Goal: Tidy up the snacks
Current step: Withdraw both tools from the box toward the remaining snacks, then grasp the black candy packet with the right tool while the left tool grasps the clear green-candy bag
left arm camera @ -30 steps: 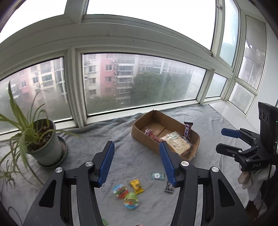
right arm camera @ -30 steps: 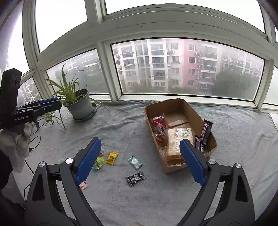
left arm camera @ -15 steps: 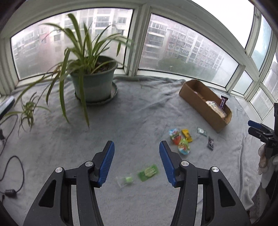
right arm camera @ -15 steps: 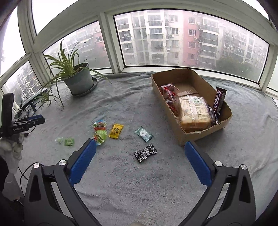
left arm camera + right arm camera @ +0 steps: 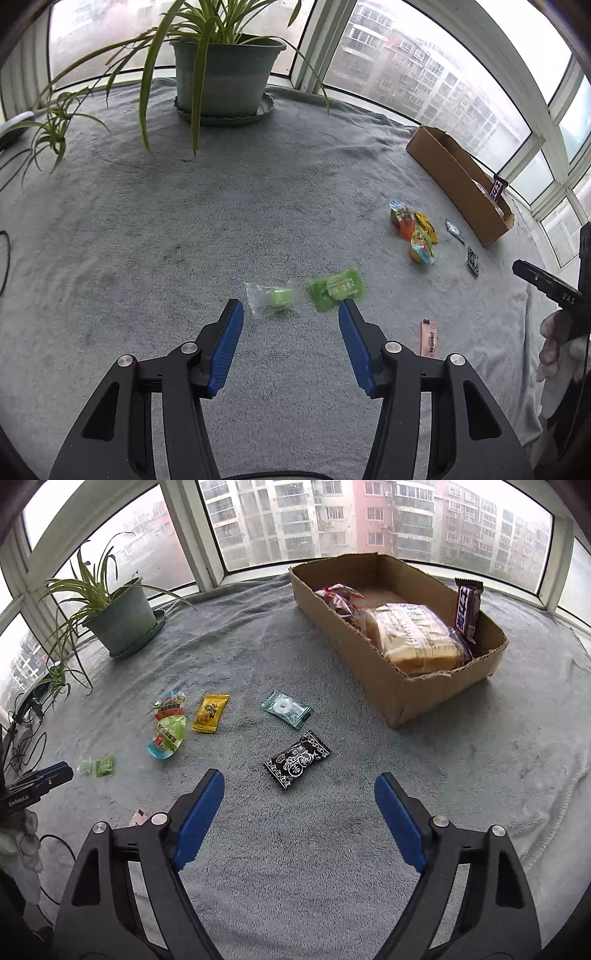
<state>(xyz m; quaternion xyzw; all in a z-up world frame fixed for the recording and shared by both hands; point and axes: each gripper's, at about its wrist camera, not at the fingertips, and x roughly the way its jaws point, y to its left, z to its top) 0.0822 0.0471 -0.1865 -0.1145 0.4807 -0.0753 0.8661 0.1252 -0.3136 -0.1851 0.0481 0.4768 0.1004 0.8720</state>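
Note:
My left gripper (image 5: 290, 310) is open and empty, just above and short of a clear-wrapped green candy (image 5: 277, 298) and a green packet (image 5: 337, 288) on the grey blanket. My right gripper (image 5: 299, 781) is open and empty, just short of a black candy (image 5: 297, 759). Beyond the black candy lie a teal mint (image 5: 287, 709), a yellow candy (image 5: 209, 713) and two jelly cups (image 5: 168, 725). The cardboard box (image 5: 388, 686) at the right holds a bread bag (image 5: 415, 637), red snacks (image 5: 340, 598) and a chocolate bar (image 5: 467, 607).
A potted spider plant (image 5: 225, 74) stands at the back by the windows, also in the right wrist view (image 5: 118, 616). A pink stick packet (image 5: 428, 338) lies right of my left gripper. Cables (image 5: 22, 746) trail off the blanket's left edge.
My left gripper has swung left and down from facing the box to hover close over the two green candies. My right gripper has dropped lower toward the black candy.

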